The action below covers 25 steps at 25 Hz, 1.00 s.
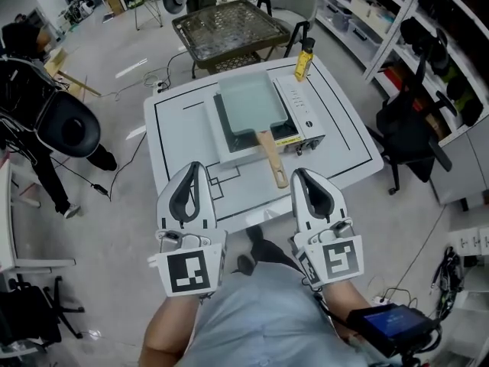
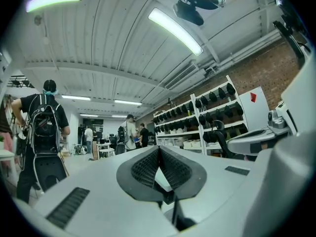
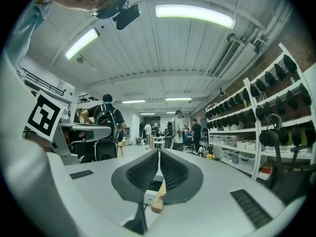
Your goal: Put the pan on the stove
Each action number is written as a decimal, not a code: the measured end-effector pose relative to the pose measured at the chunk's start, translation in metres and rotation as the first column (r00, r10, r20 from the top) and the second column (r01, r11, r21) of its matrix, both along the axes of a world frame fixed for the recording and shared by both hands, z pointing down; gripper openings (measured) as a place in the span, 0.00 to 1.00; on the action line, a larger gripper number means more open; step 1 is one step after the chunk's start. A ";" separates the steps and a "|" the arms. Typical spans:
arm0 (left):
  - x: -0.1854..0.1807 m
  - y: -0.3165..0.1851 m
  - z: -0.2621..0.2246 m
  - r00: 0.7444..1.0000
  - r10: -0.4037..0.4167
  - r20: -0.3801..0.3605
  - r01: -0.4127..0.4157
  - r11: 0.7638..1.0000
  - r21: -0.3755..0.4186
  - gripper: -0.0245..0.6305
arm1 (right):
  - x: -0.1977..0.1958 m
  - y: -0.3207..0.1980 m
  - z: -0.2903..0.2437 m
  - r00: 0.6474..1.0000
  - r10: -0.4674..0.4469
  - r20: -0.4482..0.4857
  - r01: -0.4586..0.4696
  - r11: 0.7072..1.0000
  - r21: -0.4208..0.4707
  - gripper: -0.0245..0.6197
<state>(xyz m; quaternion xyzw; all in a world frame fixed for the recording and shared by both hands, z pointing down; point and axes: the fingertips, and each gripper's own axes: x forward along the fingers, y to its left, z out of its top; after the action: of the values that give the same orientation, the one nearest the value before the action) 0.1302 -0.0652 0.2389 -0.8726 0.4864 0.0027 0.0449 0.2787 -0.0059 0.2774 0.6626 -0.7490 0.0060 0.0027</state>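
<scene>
Grey rectangular wooden-handled pan (image 1: 248,105) on white tabletop stove (image 1: 299,112); short of the stove, your left gripper (image 1: 194,168) and right gripper (image 1: 302,176): jaws together, empty.

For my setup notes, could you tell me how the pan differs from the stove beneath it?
The pan is pale green with a wooden handle; the stove is white with a control panel on its right. The pan is smaller, covering the stove's left part. Both are rectangular.

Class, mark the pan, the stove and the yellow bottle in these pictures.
pan (image 1: 248,104), head view, its flat inside.
stove (image 1: 300,107), head view, its right control panel.
yellow bottle (image 1: 305,61), head view, its body.
</scene>
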 end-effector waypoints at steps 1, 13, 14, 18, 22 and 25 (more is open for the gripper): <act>0.000 0.001 0.000 1.000 0.002 0.000 -0.002 1.000 0.001 0.07 | 0.000 0.001 0.001 1.000 0.002 0.001 -0.002 1.000 -0.001 0.12; -0.004 0.011 -0.005 1.000 0.009 0.007 -0.009 1.000 0.018 0.06 | -0.005 0.009 -0.002 1.000 0.007 0.006 -0.007 1.000 0.017 0.11; -0.003 0.012 -0.005 1.000 0.010 0.006 -0.010 1.000 0.019 0.06 | -0.006 0.010 -0.002 1.000 0.006 0.005 -0.007 1.000 0.018 0.11; -0.003 0.013 -0.005 1.000 0.012 0.009 -0.012 1.000 0.020 0.07 | -0.006 0.010 -0.003 1.000 0.005 0.002 -0.005 1.000 0.018 0.11; -0.003 0.014 -0.005 1.000 0.013 0.011 -0.013 1.000 0.021 0.06 | -0.008 0.010 -0.002 1.000 0.002 0.002 -0.002 1.000 0.018 0.11; -0.002 0.016 -0.005 1.000 0.016 0.013 -0.016 1.000 0.022 0.06 | -0.008 0.010 -0.003 1.000 0.003 0.001 -0.003 1.000 0.018 0.11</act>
<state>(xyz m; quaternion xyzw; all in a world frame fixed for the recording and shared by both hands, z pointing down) 0.1283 -0.0492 0.2337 -0.8759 0.4791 0.0030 0.0575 0.2711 0.0045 0.2747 0.6635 -0.7481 -0.0001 -0.0037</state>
